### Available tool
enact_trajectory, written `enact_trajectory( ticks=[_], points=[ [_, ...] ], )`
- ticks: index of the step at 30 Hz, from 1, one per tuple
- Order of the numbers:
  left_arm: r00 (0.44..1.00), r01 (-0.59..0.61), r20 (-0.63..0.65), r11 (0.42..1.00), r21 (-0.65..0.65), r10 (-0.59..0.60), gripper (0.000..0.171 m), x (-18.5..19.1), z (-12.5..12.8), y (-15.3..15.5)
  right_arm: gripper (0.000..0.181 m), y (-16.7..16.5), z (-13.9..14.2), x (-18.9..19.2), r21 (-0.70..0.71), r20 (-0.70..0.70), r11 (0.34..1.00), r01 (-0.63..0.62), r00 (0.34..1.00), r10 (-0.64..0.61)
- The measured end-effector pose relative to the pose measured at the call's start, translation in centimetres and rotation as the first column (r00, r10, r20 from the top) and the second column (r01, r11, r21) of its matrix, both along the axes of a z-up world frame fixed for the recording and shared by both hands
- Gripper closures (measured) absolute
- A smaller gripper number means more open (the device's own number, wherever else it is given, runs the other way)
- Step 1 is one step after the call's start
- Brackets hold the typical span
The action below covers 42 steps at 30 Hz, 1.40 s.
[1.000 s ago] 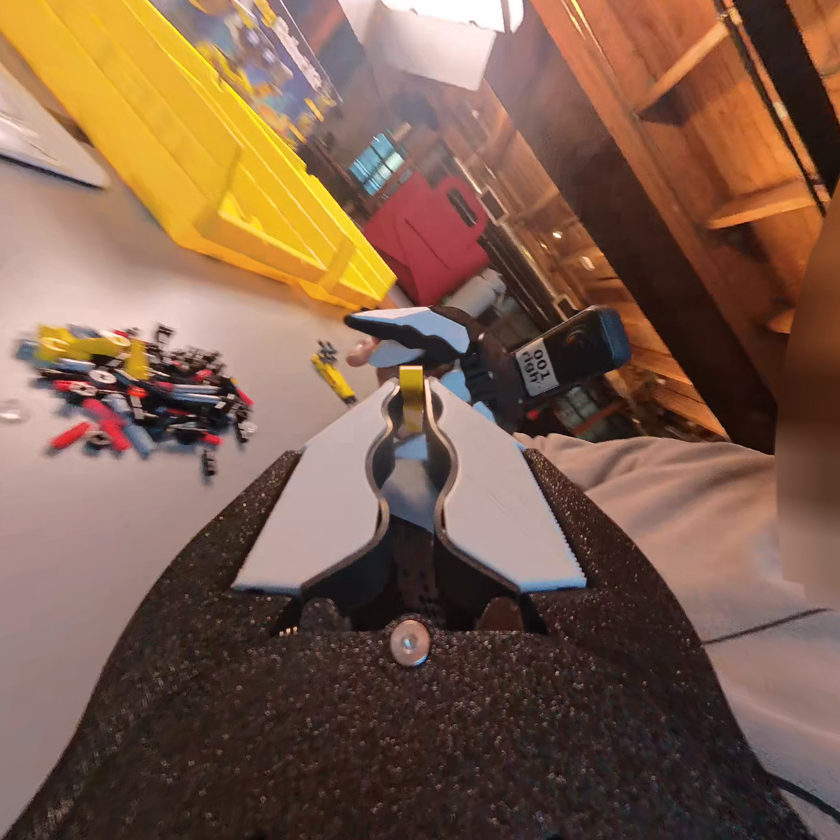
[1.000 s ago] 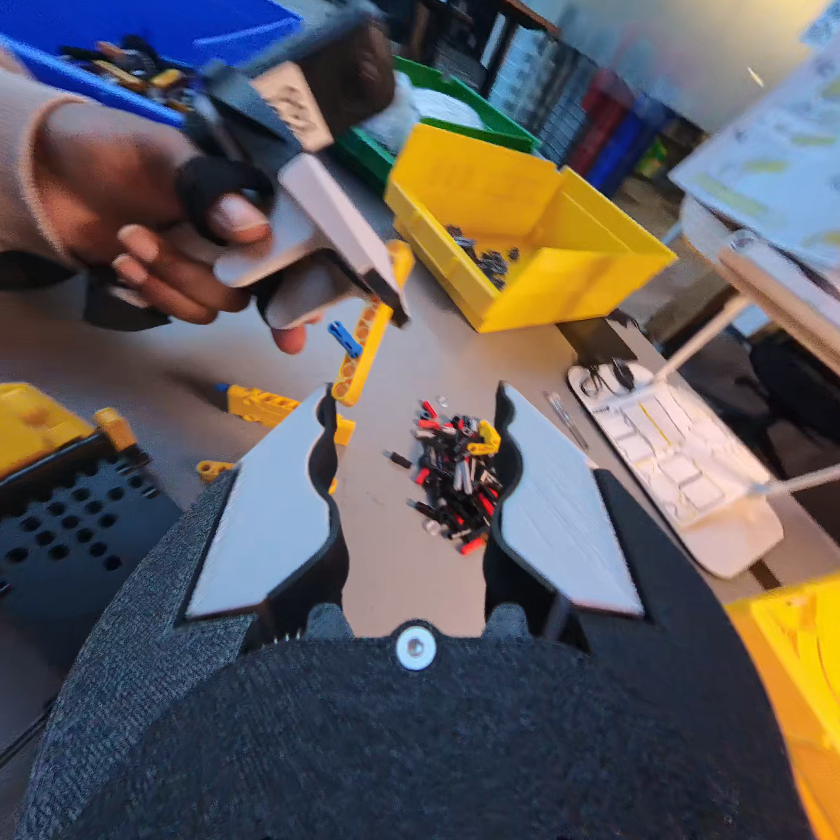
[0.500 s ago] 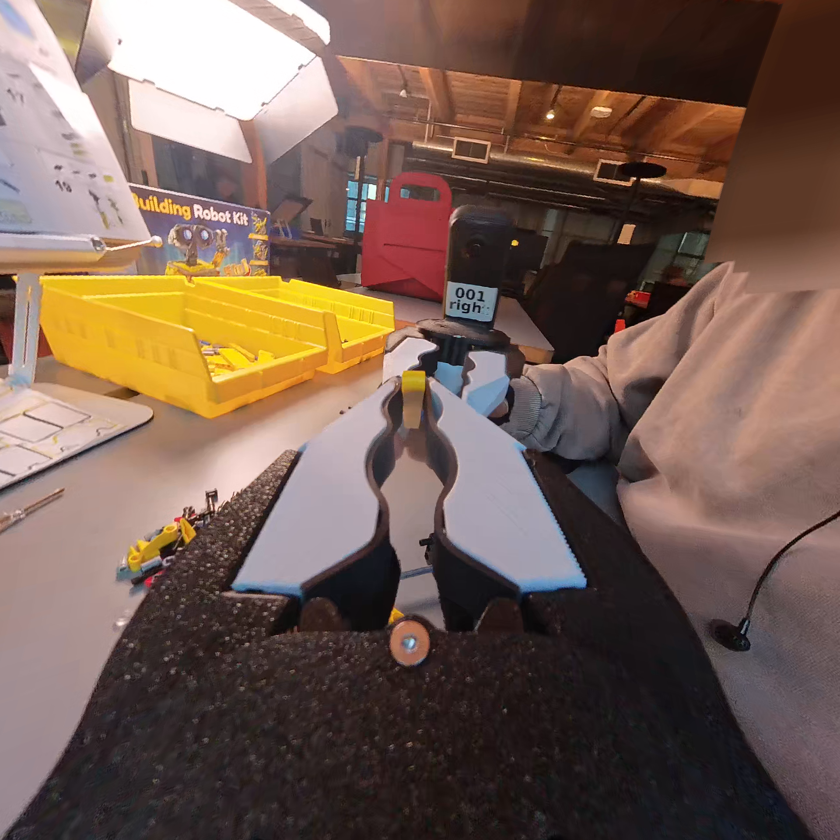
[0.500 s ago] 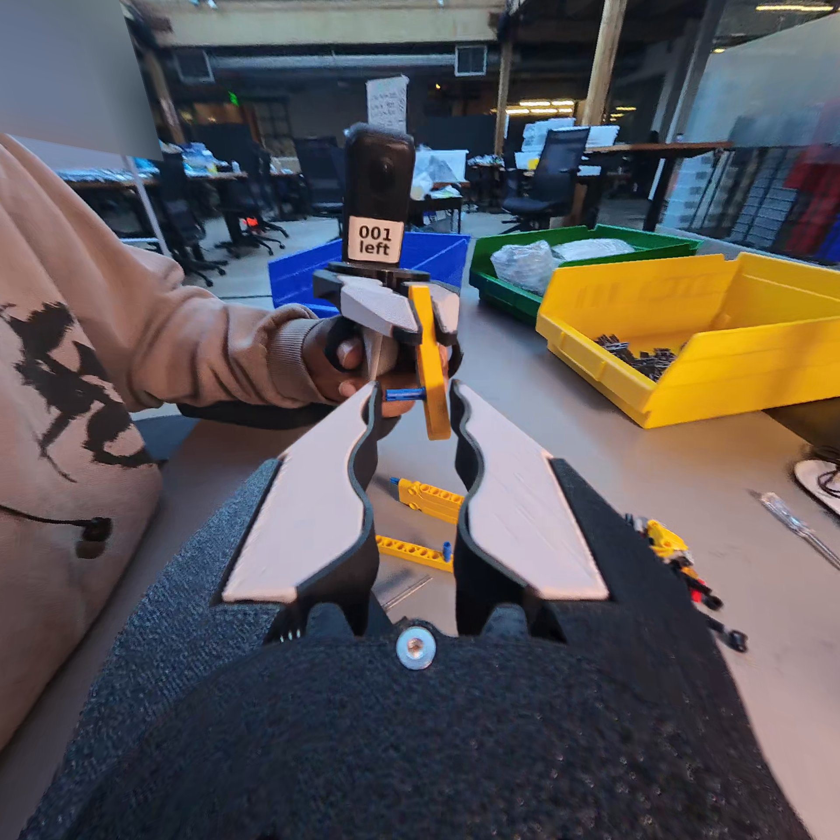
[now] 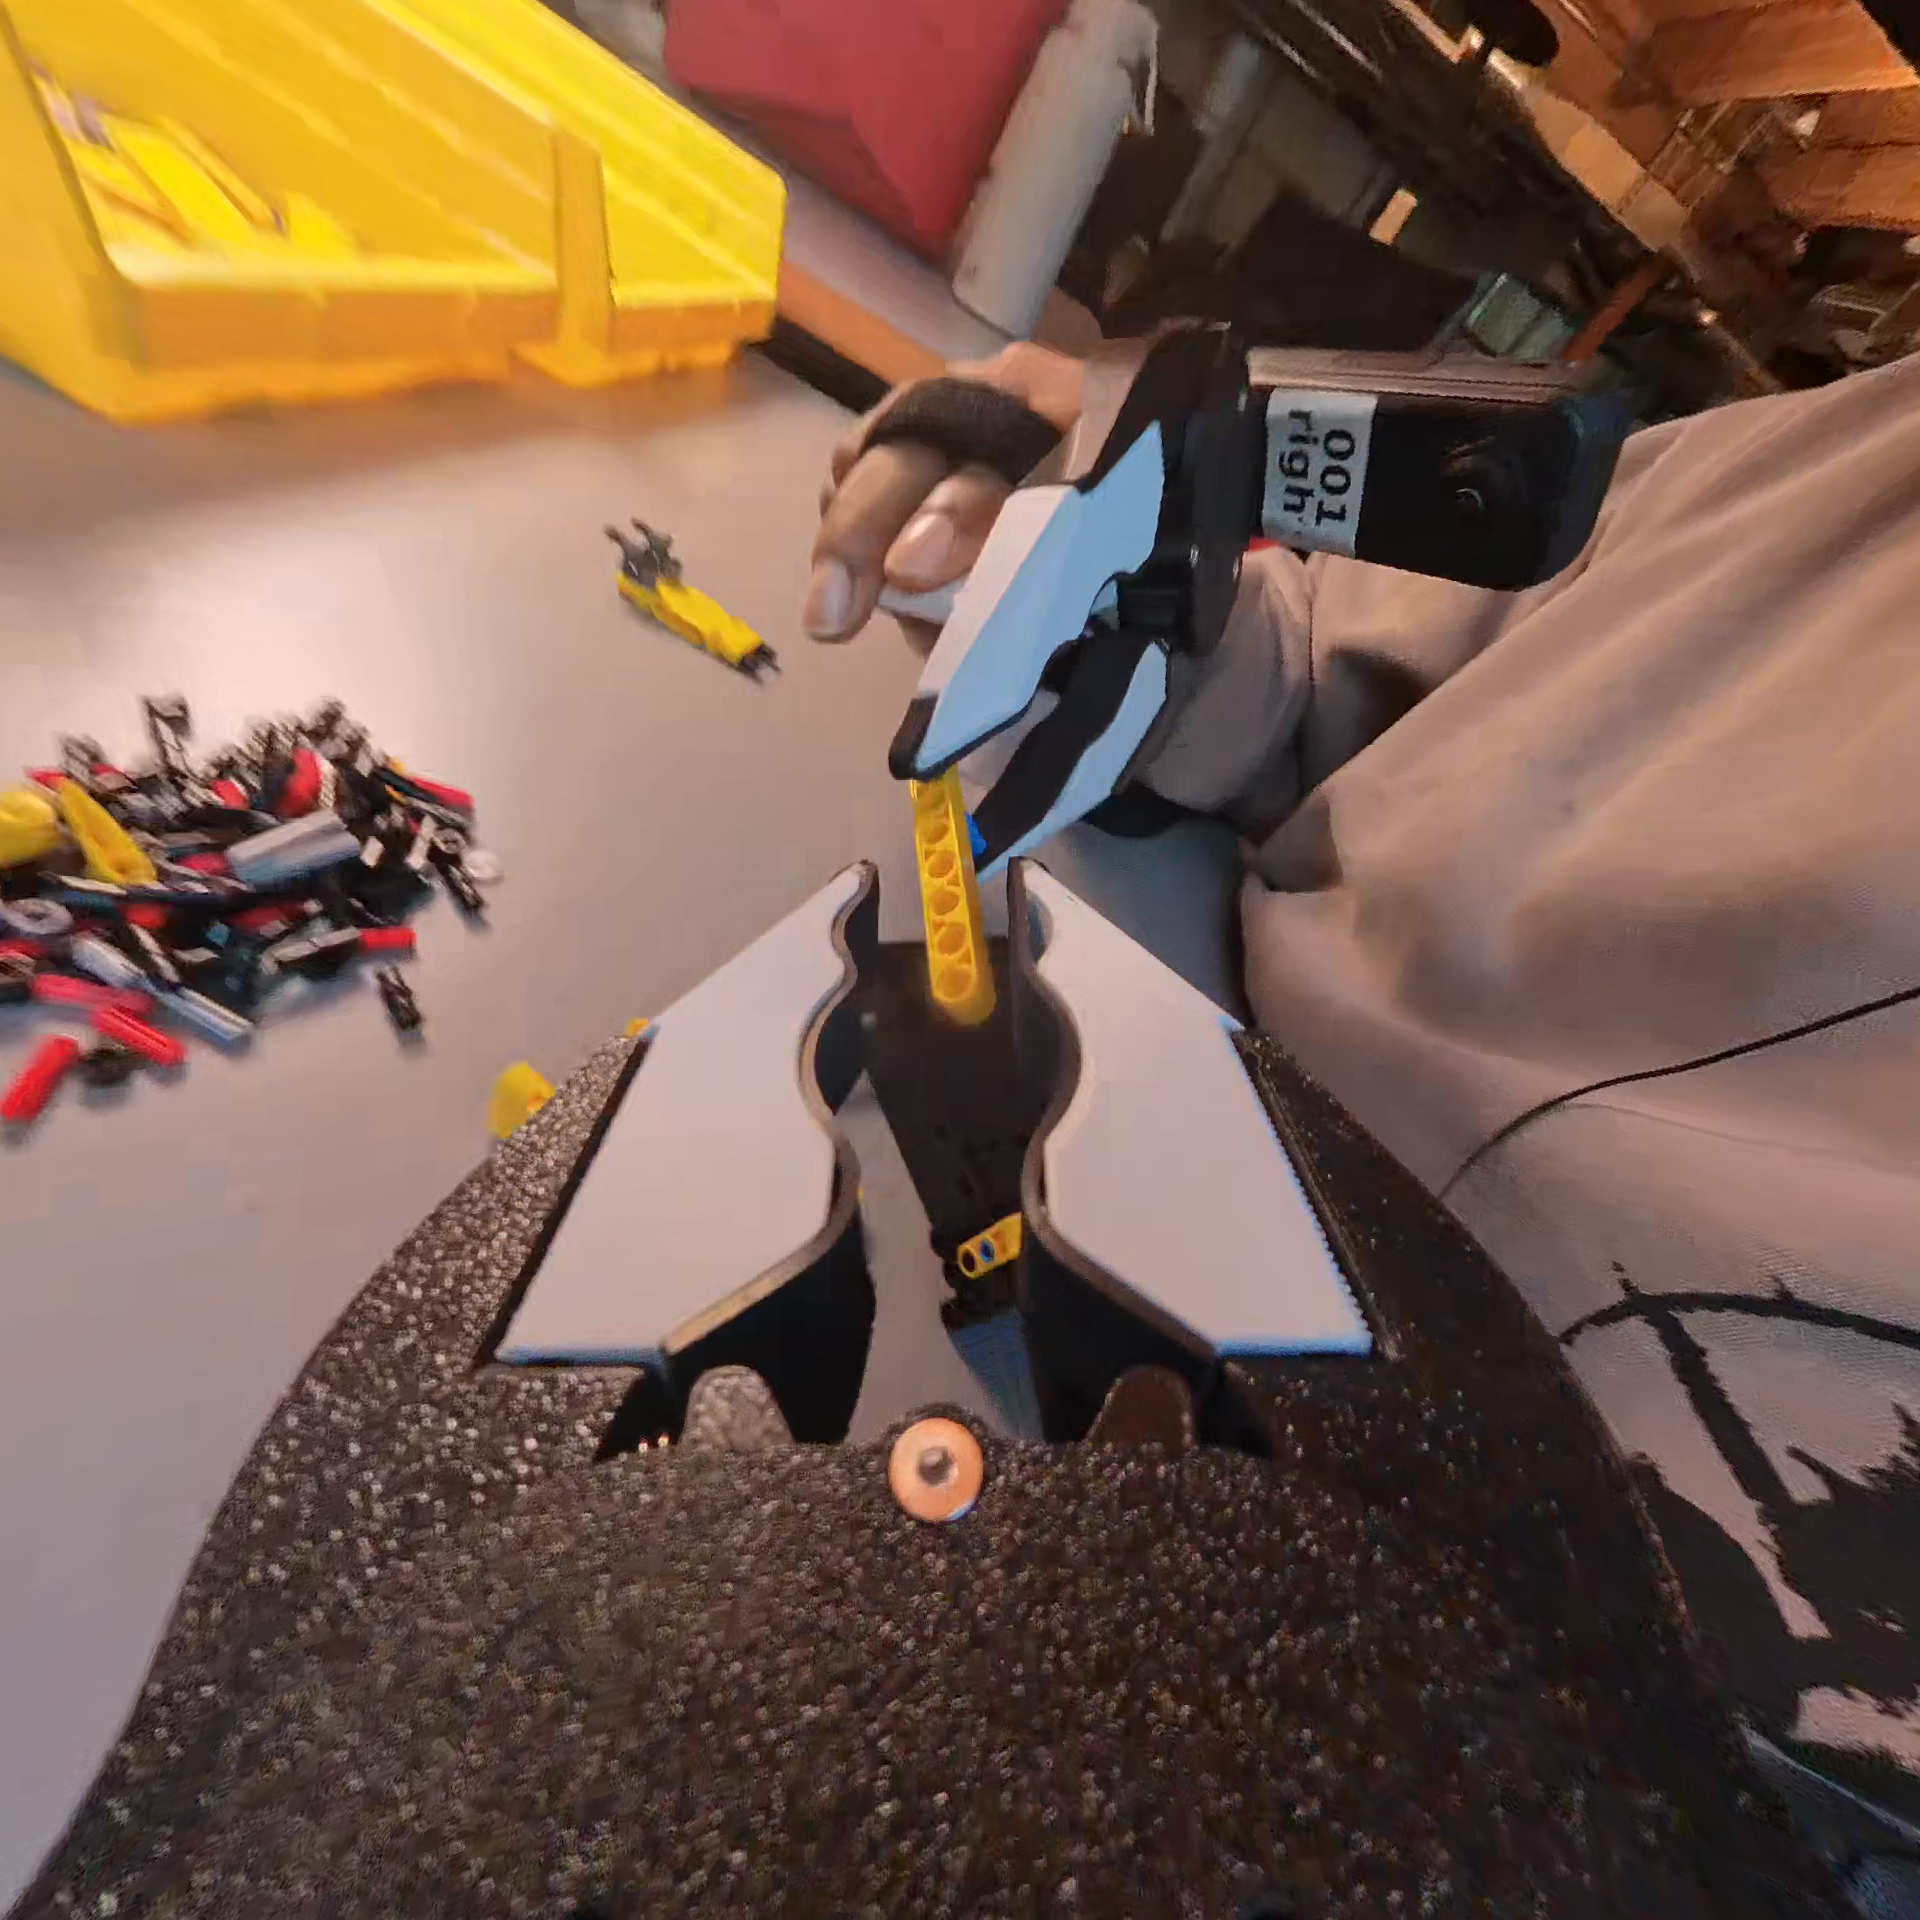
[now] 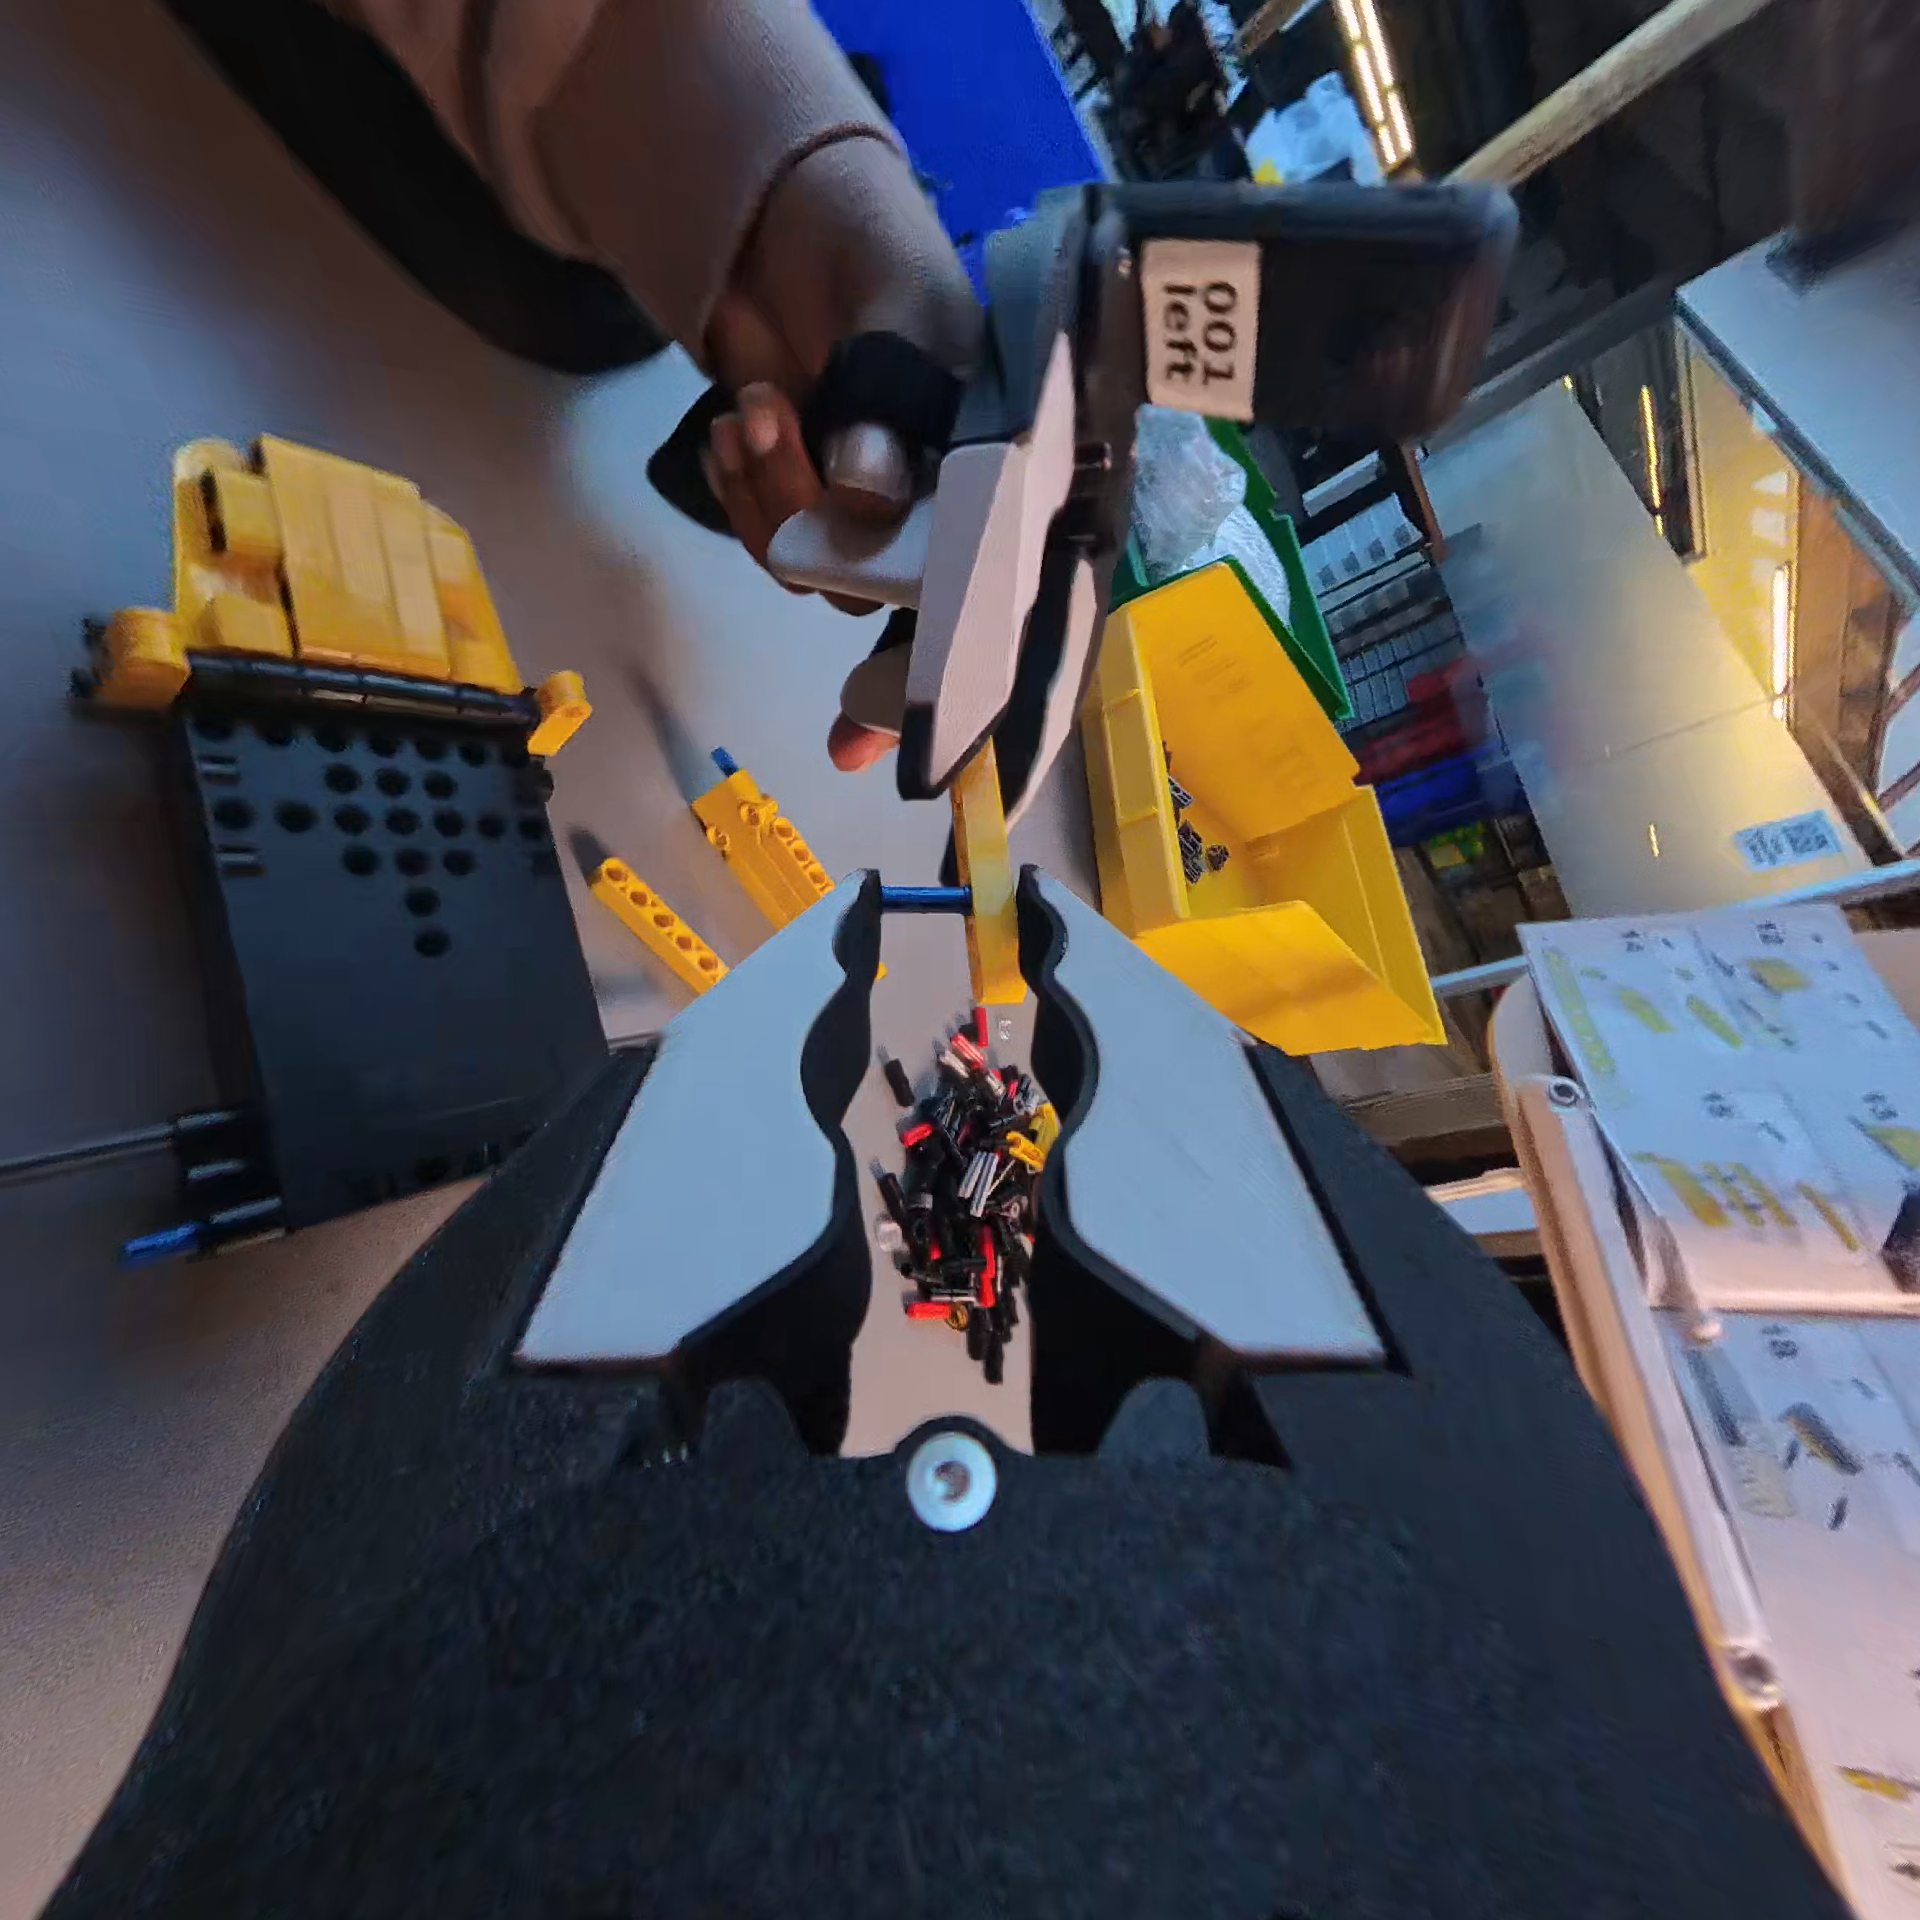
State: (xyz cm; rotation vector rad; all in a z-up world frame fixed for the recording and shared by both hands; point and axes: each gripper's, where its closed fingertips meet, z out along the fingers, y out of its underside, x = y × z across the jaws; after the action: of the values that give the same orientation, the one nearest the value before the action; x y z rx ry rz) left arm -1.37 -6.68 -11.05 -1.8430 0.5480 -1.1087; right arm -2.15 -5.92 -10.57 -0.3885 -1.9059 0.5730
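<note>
Beam (image 6: 982, 831) and blue pin (image 6: 920, 896) sit squeezed inside the right tool (image 6: 945, 888).

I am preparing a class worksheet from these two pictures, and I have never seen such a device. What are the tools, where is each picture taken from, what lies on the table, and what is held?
A person holds a two-finger gripper in each hand; there is no robot arm. Each picture comes from a camera on one gripper, looking along its fingers: one from the left gripper, one from the right gripper. On the grey table lie a pile of small black and red building parts, a yellow bin, a black-and-yellow model and instruction sheets. The right gripper squeezes a blue pin against a yellow holed beam. The left gripper's fingers stand apart beside that beam, not visibly pinching it.
</note>
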Motion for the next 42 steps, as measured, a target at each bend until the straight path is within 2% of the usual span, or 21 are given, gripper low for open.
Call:
enact_trajectory(
  ticks=[2, 4, 6, 10, 12, 14, 17, 20, 22, 24, 33, 42],
  points=[
    [1.0, 0.025, 0.003, 0.997, -0.074, -0.025, 0.154, 0.7, -1.1, -0.2, 0.156, -0.5, -0.8, 0.3, 0.113, 0.023, 0.993, -0.028, 0.999, 0.026],
    [0.994, 0.089, 0.066, 0.992, -0.087, -0.083, 0.155, 1.6, -0.5, -0.9, 0.157, -1.0, -1.6, 0.7, 0.161, 0.069, 0.985, -0.062, 0.996, 0.052],
    [0.993, 0.092, 0.087, 0.989, -0.112, -0.083, 0.158, 1.6, -0.5, -0.9, 0.157, -1.3, -1.9, 0.8, 0.188, 0.078, 0.98, -0.072, 0.995, 0.058],
    [0.991, 0.074, 0.12, 0.992, -0.103, -0.061, 0.164, 1.1, 0.0, -0.6, 0.156, -1.7, -1.1, 0.5, 0.114, 0.047, 0.992, -0.055, 0.998, 0.05],
    [0.982, 0.023, 0.189, 0.999, -0.036, -0.015, 0.165, 0.3, 1.7, 0.1, 0.149, -0.5, 0.7, -0.2, -0.08, -0.001, 0.997, 0.023, 1.0, -0.023],
    [0.966, -0.058, 0.255, 0.997, 0.055, 0.042, 0.165, -0.8, 3.5, 0.7, 0.136, 1.2, 3.0, -0.6, -0.362, -0.015, 0.929, 0.084, 0.995, -0.096],
    [0.961, -0.143, 0.265, 0.966, 0.216, 0.083, 0.165, -1.5, 5.4, 0.8, 0.13, 1.8, 4.8, -0.6, -0.694, 0.037, 0.717, 0.064, 0.998, -0.053],
    [0.976, -0.159, 0.199, 0.927, 0.34, 0.094, 0.165, -1.0, 5.9, 0.4, 0.136, 0.4, 4.6, -0.3, -0.831, 0.091, 0.555, 0.027, 0.992, 0.087],
    [0.982, -0.153, 0.161, 0.914, 0.377, 0.098, 0.165, -0.6, 5.8, 0.3, 0.16, -0.1, 4.8, -0.3, -0.87, 0.083, 0.493, 0.008, 0.988, 0.13],
    [0.989, -0.134, 0.111, 0.914, 0.383, 0.098, 0.165, -0.2, 5.1, 0.3, 0.176, -0.3, 5.0, -0.2, -0.888, 0.066, 0.46, -0.013, 0.986, 0.154],
    [0.995, -0.095, 0.072, 0.902, 0.422, 0.071, 0.165, 0.5, 5.0, -0.3, 0.171, -0.8, 4.8, 0.3, -0.837, 0.091, 0.547, -0.019, 0.981, 0.173],
    [0.999, -0.045, 0.03, 0.885, 0.464, 0.035, 0.165, 1.3, 5.0, -1.0, 0.172, -1.6, 4.1, 1.2, -0.843, 0.123, 0.536, -0.043, 0.955, 0.271]
  ],
)
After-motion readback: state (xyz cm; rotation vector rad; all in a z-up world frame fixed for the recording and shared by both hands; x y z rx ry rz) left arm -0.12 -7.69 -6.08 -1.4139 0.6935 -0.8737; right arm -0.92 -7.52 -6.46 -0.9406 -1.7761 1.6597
